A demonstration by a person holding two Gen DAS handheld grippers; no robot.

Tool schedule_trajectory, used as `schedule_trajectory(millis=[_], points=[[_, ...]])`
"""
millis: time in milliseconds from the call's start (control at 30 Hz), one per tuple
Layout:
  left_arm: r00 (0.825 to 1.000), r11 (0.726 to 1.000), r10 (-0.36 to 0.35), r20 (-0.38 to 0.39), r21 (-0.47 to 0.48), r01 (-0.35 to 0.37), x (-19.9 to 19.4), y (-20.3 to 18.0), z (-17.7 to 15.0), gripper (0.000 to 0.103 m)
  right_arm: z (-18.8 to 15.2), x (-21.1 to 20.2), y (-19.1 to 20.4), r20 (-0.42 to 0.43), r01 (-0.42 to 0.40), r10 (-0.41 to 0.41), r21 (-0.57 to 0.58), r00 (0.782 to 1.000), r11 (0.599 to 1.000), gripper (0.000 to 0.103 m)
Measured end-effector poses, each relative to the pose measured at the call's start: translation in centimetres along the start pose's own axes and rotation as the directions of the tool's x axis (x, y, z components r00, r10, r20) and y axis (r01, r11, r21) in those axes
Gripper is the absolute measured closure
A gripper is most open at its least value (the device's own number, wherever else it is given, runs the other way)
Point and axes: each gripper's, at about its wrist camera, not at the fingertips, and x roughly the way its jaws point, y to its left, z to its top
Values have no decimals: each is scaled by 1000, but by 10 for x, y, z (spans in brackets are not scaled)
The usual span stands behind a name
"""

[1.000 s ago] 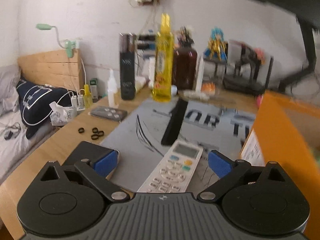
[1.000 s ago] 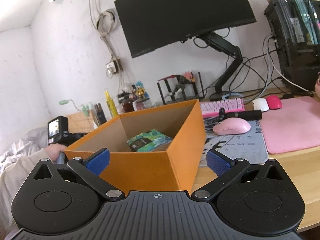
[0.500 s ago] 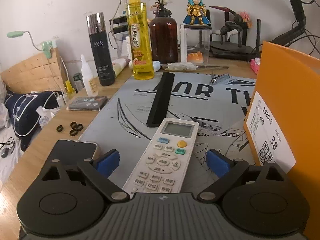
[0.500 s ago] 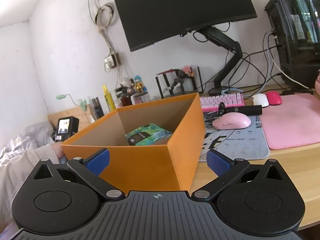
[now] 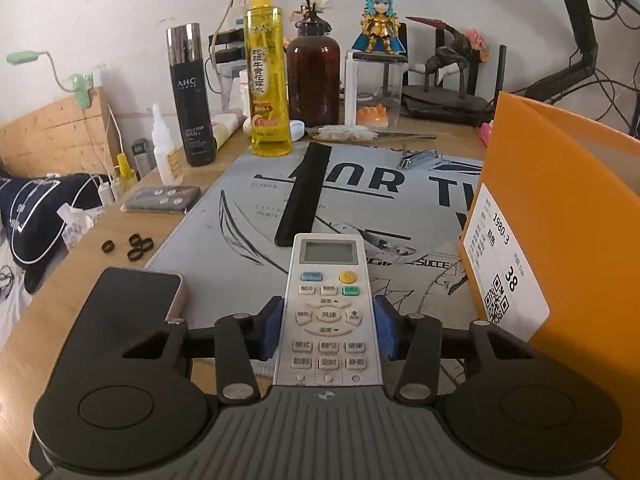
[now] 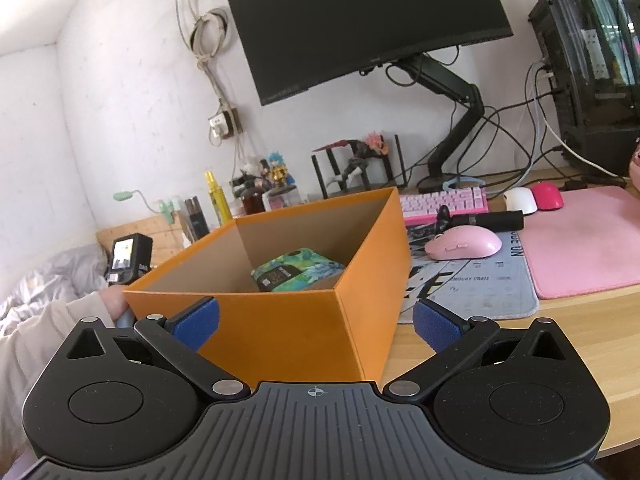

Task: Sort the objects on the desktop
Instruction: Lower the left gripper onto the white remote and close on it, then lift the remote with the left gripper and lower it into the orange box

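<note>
On the grey printed desk mat (image 5: 240, 216), the slim white plastic air-conditioner remote control (image 5: 328, 312) lies flat with its display end pointing away from the camera. The left gripper (image 5: 328, 330) has its blue pads (image 5: 271, 330) pressed against both long edges of the remote at the mid-body button area; the jaws are drawn in to the width of the casing and grip nothing else. The right gripper (image 6: 316, 324) stands wide open and empty, hovering in front of the near wall of the open orange cardboard box (image 6: 280, 332). Handling assessment: the remote is probably light and rigid, with smooth side walls that may slip under a weak pinch. A hold near mid-length, as present, should keep it balanced; a hold at either end would probably let it tip. Only the left wrist view shows the contact with the remote, along with a long black flat bar (image 5: 306, 196) lying just beyond it. Only the right wrist view shows the box interior, which already contains a green patterned packet (image 6: 296, 270). It also shows a sleeve (image 6: 40, 328) at the left, beside the box.
</note>
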Motion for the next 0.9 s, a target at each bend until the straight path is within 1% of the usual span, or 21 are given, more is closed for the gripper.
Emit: schedule_trajectory(millis=[133,267,400,467,633,733,867,900], points=[[1000,1000,-8,6,-23,9,-5,2,-4,54,0,-4,-1,4,2,-2,0,1000,1000,0],[999,999,17,48,-34,-15,-18,5,-8,54,0,-8,0,6,-3,3,-3,1000,1000,0],[993,997,18,120,-78,-9,-42,12,-7,54,-1,-10,1,8,-12,12,-6,1000,1000,0],[988,997,10,156,-83,3,-58,14,-4,54,-1,-10,0,7,-16,16,-3,1000,1000,0],[969,997,-10,245,-77,30,-96,10,10,54,-1,-10,1,8,-32,32,1,999,999,0],[955,998,-30,295,-47,46,-118,-1,23,54,-2,-12,5,11,-40,40,-2,999,999,0],[931,996,-81,355,11,83,-144,-25,38,55,-3,-14,6,14,-47,47,0,999,999,0],[924,994,-104,367,31,100,-150,-32,42,55,-3,-16,6,16,-47,46,1,999,999,0]])
